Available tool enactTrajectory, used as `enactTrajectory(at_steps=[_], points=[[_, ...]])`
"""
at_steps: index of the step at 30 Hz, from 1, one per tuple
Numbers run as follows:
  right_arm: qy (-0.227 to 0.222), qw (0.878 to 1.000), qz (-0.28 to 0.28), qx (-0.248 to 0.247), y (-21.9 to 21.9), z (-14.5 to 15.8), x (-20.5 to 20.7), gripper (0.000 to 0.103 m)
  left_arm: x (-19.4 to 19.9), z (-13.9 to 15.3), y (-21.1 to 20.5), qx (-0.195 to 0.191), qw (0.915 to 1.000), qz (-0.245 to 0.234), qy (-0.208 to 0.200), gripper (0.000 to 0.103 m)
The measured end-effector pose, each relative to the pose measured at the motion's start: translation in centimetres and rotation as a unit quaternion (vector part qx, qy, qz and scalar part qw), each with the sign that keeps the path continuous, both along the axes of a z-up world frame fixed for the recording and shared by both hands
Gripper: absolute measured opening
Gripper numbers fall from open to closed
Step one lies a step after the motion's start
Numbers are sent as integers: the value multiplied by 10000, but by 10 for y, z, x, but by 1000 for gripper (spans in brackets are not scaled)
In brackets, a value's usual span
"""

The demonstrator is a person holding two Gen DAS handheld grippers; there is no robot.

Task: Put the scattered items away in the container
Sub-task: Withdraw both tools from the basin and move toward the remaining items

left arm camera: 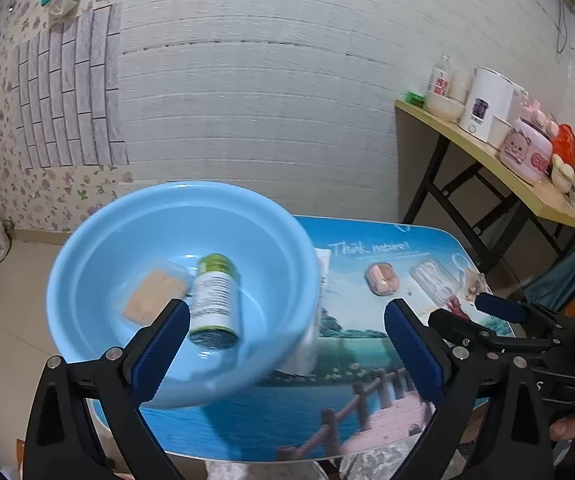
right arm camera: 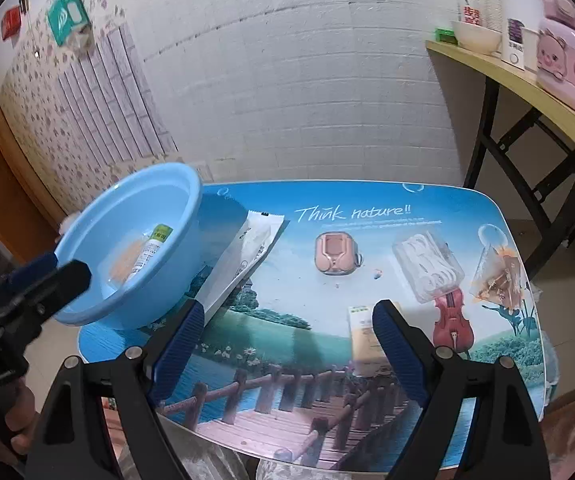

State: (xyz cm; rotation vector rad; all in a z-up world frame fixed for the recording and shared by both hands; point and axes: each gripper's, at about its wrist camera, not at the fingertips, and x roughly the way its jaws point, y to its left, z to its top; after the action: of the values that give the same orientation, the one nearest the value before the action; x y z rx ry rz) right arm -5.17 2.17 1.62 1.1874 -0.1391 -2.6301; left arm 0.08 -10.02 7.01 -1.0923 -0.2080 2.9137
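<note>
Hovering with both tools empty: the left gripper stands spread wide, nothing between its blue pads, and the right gripper is likewise spread and holds nothing.

Just ahead of the left gripper's left finger sits the blue basin, perched on the table's far-left corner. Inside it lie a green-capped bottle on its side and a tan flat packet beside it.

Ahead of the right gripper, things not yet tidied: a yellow-and-white sachet touching or just behind its right finger, a pink case further ahead, a clear box of white pieces to the right, an orange-filled clear bag near the right edge, and a long white wrapper ahead-left, leaning on the basin.

Judgement: next pick is probably the sachet, nearest the right tool. It lies flat and thin, so bring the pads down low across its short width and pinch an edge. The basin overhangs the table corner; drop items in gently, without nudging the rim.
</note>
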Motion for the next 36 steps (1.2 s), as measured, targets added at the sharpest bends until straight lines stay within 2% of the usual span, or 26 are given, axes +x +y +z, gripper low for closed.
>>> enactTrajectory(at_steps=[5,7,12,22,26,36], points=[[365,9989,205,200,11,2,11,89,1,0,19,-74,9999,-89,44,99],[297,9992,160,224,17,0,10,103,0,1,26,-94,9998,-123,89,99],[303,9995,-7,44,33,0,9,103,-1,-1,39,-125,9996,-252,45,99],[97,9999,-66,92,48,-7,6,103,-3,-5,55,-118,9993,-356,-25,99],[100,9998,-142,-96,57,-8,9,103,-6,-11,64,-126,9990,-411,-112,99],[54,9997,-251,-65,72,-11,8,103,-11,-23,78,-190,9979,-504,-350,102]])
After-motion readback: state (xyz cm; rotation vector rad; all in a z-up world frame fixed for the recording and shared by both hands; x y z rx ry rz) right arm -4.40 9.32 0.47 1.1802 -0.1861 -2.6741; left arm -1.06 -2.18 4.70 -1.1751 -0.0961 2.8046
